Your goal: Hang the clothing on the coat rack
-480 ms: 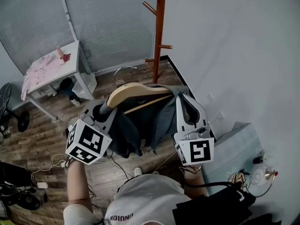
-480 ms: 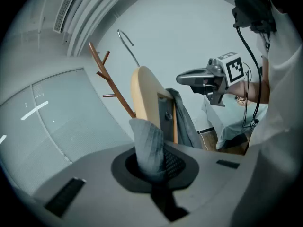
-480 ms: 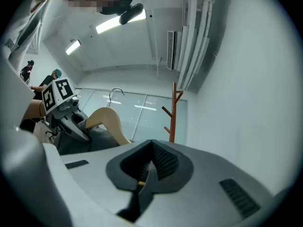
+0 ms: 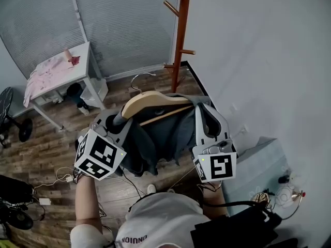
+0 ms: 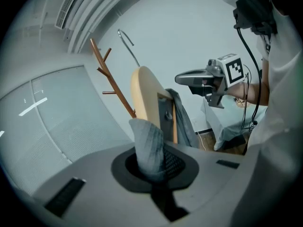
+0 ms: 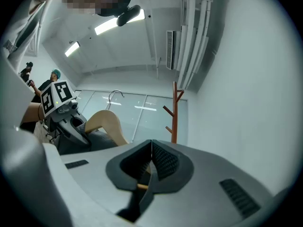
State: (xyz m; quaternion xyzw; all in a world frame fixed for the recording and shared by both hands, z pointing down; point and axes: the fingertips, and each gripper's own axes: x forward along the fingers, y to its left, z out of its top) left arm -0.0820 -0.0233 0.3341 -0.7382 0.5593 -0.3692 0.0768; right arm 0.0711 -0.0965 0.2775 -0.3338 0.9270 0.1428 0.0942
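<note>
Grey garment (image 4: 165, 138) draped over wooden hanger (image 4: 150, 99), held mid-air near coat rack (image 4: 181, 30), hook not yet on a peg. Likely soft, light, slide-prone; rigid hanger the safer hold. Fabric fold by hanger's end clamped in left gripper (image 5: 151, 164); thin hanger bar pinched in closed right gripper (image 6: 150, 167). Versus earlier frame: same grips, barely any shift toward rack.

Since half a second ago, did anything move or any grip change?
Barely. The head view swung slightly, and the left gripper rose a touch. Nothing was taken or let go: the left gripper stays shut on the grey clothing, the right gripper on the hanger. The hanger is still short of the coat rack.
</note>
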